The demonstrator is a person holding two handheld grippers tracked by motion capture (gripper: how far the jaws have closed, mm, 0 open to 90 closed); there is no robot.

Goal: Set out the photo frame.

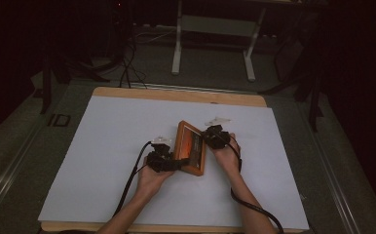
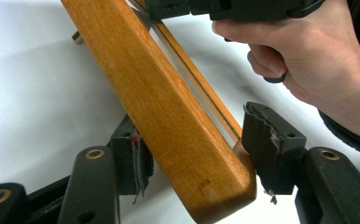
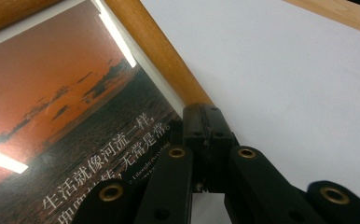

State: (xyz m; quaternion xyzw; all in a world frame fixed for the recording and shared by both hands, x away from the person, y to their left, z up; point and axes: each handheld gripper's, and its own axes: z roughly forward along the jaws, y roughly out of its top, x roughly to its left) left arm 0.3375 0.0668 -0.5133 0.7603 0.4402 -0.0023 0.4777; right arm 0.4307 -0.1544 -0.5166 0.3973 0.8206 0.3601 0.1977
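While the right claw (image 3: pixel 205 140) stays out of the tail's wording, clamped on the wooden picture frame's (image 1: pixel 191 147) edge, the frame stands tilted on the white surface (image 1: pixel 103 141); the left claw (image 2: pixel 201 149) straddles its lower corner, jaws half-closed, one pad touching.

Frame (image 3: pixel 75 116) caption cropped, perhaps illegible
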